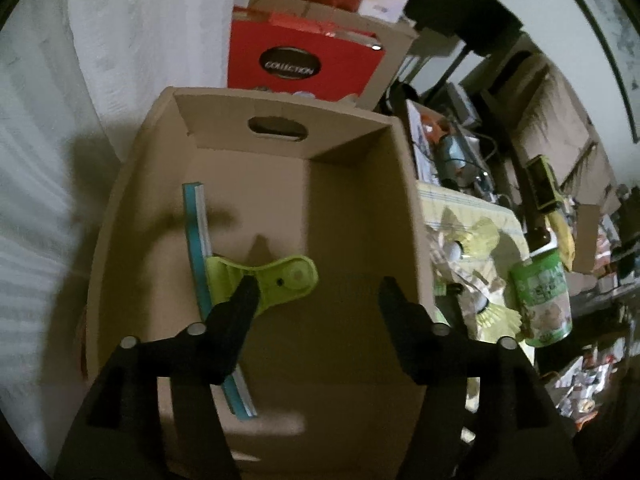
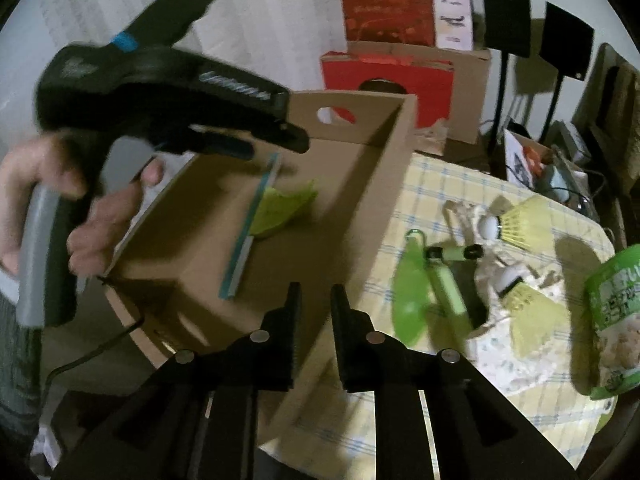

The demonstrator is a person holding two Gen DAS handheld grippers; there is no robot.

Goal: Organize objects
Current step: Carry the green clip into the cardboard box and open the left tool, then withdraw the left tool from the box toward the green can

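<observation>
Left wrist view: your left gripper (image 1: 316, 284) hangs over the open box (image 1: 404, 184), jaws standing wide with nothing between them. Below lie a teal-edged book (image 1: 196, 236) at about 9 o'clock on the box floor and a green clip (image 1: 276, 276) just beside it, toward the centre. Both rest flat against the left side, which leaves the right half of the floor free, probably for the items yet to be packed. The left fingertip (image 1: 244, 292) overlaps the clip in this view; whether it touches the clip cannot be told, since the finger hides that edge.

Right wrist view: your right gripper (image 2: 316, 300) hovers above the box's near wall (image 2: 356, 248), jaws narrow and holding nothing. It points toward the boundary between box and table, so it appears to be in transit rather than reaching. At 3 o'clock on the checked cloth (image 2: 424, 184) wait the loose items: a green fan (image 2: 408, 300), two shuttlecocks (image 2: 516, 224), and a green can (image 2: 616, 320) cut off by the frame edge. At 10 o'clock your hand (image 2: 92, 216) grips the handle of the left gripper (image 2: 292, 136).

Hard to make out: motion blur smears the clip and book here; the small object among the shuttlecocks is unclear, and the clutter behind the table is too dark to identify.
</observation>
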